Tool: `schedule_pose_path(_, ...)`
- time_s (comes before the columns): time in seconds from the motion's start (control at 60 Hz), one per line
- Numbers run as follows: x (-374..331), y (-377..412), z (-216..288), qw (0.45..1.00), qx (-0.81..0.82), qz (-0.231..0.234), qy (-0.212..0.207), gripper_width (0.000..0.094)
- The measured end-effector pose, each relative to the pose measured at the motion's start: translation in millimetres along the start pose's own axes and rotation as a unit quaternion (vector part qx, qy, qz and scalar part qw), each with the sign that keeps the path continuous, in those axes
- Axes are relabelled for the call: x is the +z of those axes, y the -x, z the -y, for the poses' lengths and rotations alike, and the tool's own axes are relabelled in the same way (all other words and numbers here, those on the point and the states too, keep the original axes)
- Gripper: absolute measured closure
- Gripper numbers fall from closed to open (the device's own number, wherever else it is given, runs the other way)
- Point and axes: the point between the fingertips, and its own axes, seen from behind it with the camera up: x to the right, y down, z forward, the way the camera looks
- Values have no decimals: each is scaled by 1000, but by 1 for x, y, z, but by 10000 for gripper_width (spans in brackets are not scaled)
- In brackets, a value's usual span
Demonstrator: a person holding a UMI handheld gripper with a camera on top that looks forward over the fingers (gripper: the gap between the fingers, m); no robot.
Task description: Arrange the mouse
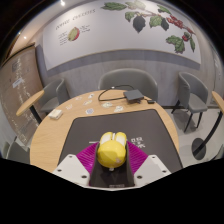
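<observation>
The yellow mouse (pixel 111 150) sits low in the centre of the frame, right between the jaws of the gripper (pixel 111 160), its long axis running straight ahead along the fingers toward the far side of the table (pixel 60 140). Both magenta pads (pixel 84 159) appear to press its flanks, so the jaws look closed on it, with no gap visible at either side. Below and ahead lies a dark desk mat (pixel 150 128), filling the middle of the frame. Any placing move probably goes forward and down onto that mat.
</observation>
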Motion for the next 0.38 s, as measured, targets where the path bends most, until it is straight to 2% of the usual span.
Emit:
schedule_pose_path(0.1, -4, -1, -1, 1000, -21, 4, 7, 384)
schedule_pose_path(0.183, -20, -11, 1, 998, -56, -17, -9, 132)
schedule_pose_path(0.217, -31, -12, 5, 998, -63, -18, -24, 62)
schedule_pose_path(0.383, -98, 18, -2, 994, -50, 63, -77, 72)
